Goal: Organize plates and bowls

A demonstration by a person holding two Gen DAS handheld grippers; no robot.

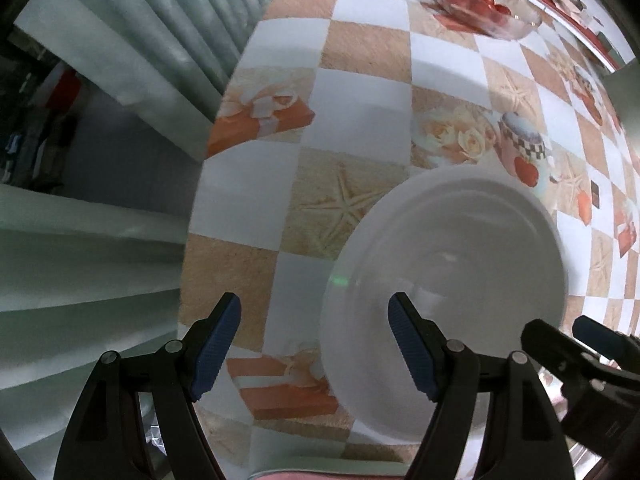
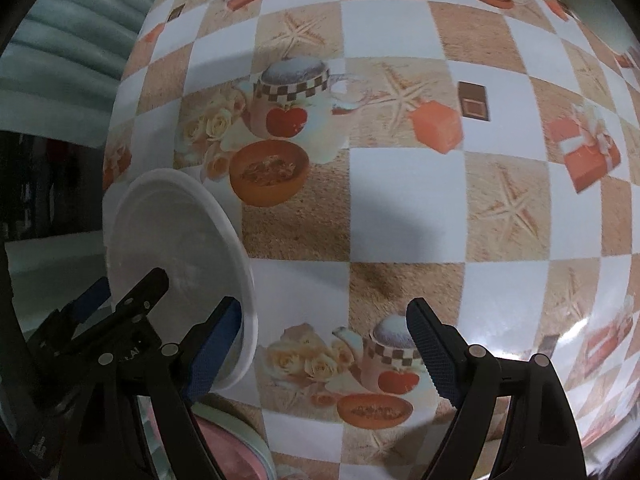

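A white plate (image 1: 448, 272) lies flat on the checked tablecloth (image 1: 360, 92) near the table's left edge. My left gripper (image 1: 316, 344) hangs open over the plate's left rim, its right finger (image 1: 408, 344) above the plate and the other above the cloth. In the right wrist view the same plate (image 2: 176, 248) sits at the left. My right gripper (image 2: 326, 348) is open, its left finger (image 2: 220, 344) at the plate's right rim and its other finger over bare cloth. Neither gripper holds anything. Each gripper shows in the other's view: right gripper (image 1: 580, 344), left gripper (image 2: 120, 308).
A glass bowl of tomatoes (image 1: 480, 0) stands at the far end of the table. A pink dish with a pale green rim (image 2: 236, 448) lies at the near edge below the plate. Pale pleated fabric (image 1: 120, 60) hangs past the table's left edge.
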